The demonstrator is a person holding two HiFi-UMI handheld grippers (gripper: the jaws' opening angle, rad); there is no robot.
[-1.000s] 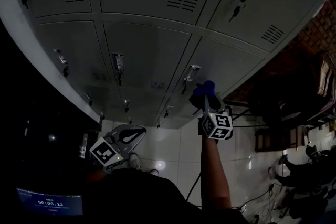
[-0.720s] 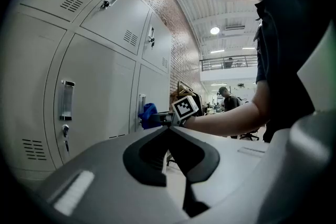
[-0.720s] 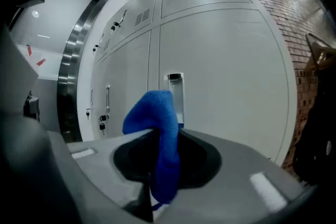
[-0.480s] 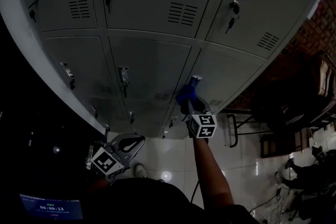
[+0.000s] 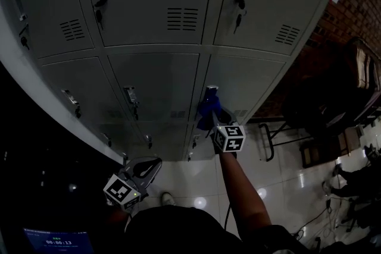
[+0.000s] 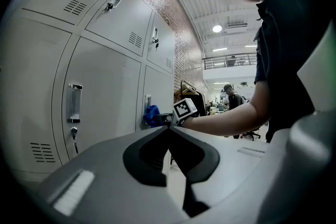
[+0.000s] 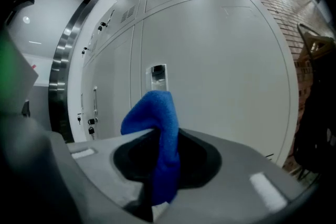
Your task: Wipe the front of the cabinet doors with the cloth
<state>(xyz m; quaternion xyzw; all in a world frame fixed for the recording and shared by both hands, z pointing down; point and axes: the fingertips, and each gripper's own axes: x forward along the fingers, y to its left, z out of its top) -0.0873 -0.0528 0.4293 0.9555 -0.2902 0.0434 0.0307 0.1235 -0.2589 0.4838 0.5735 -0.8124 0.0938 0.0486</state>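
Right tongs [image 5: 212, 119] pinch the blue cloth [image 5: 208, 106] up by the handle [image 5: 211, 92] of a cabinet door [image 5: 253, 80], while the left tongs [image 5: 147, 167] hang low, pressed together and empty; wiping looks under way, and the next move calls for a firm sweep across the bare panel.

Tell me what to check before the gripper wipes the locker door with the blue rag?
1. Cloth gripped: ok. The right gripper is shut on the blue cloth.
2. Cloth sticks out past the gripper: ok. A fold stands up beyond the tips.
3. Cloth touching the cabinet door: cannot tell. It is close, but no view shows contact.
4. Path free of snags: not ok. The door handle sits right behind the cloth, so the cloth might catch on it.
5. Left gripper out of the way: ok. It is shut, empty, and held low, away from the doors.
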